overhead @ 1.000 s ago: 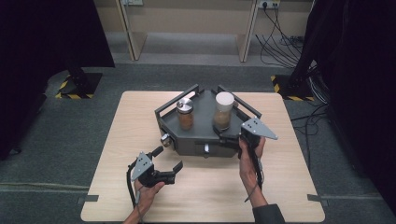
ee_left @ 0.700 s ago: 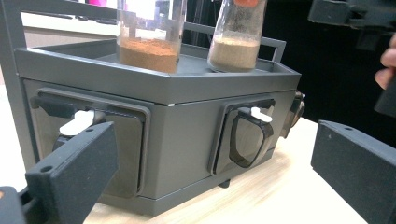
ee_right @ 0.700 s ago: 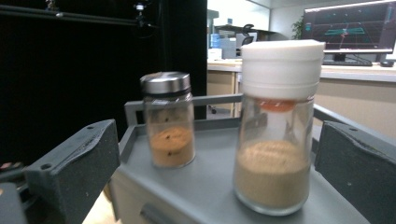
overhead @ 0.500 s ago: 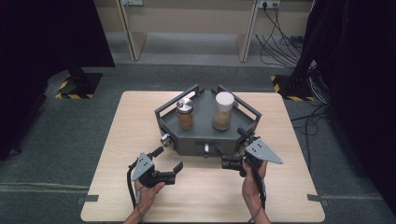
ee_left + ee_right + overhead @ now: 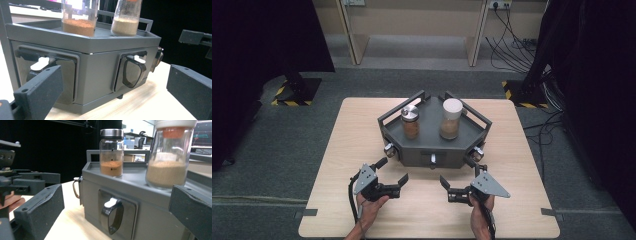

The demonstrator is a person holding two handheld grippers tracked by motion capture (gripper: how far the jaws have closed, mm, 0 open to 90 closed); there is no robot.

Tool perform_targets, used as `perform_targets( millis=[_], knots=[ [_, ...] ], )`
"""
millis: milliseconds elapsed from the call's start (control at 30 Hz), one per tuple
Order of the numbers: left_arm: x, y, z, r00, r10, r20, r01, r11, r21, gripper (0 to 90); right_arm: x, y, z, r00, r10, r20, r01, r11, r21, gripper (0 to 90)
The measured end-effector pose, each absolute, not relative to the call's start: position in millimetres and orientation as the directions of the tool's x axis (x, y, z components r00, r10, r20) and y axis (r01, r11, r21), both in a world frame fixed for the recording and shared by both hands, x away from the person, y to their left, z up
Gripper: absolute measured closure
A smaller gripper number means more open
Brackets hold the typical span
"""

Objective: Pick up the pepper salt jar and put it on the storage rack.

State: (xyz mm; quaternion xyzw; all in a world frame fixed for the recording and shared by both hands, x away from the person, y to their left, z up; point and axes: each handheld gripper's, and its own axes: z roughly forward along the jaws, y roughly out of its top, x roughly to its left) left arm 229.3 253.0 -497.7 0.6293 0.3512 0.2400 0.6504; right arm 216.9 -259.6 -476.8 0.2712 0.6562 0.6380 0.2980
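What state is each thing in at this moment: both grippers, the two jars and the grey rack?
Left gripper: open, empty, in front of the rack.
Right gripper: open, empty, in front of the rack.
Metal-lidded jar: upright on the rack, lid on, part full of reddish-brown powder.
White-lidded jar: upright, lid on, part full of tan powder.
Grey rack: on the table, scoop cups in its side slots.

Grey rack (image 5: 100,67) close ahead; two jars on top — red-brown powder (image 5: 79,17), tan (image 5: 126,17).
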Motion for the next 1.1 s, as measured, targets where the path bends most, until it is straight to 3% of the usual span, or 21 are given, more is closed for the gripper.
perform_targets(
  millis=[467, 1100],
  knots=[
    [228.5, 252.7, -497.2, 0.644, 0.750, -0.151, 0.127, 0.090, 0.988, 0.2, 209.3, -266.1, -508.9, -0.677, 0.735, -0.037, -0.015, 0.037, 0.999, 0.4],
    [229.6, 252.0, -499.6, 0.642, 0.751, -0.154, 0.135, 0.087, 0.987, 0.2, 208.2, -270.8, -513.3, -0.660, 0.751, -0.009, -0.026, -0.010, 1.000, 0.4]
  ],
)
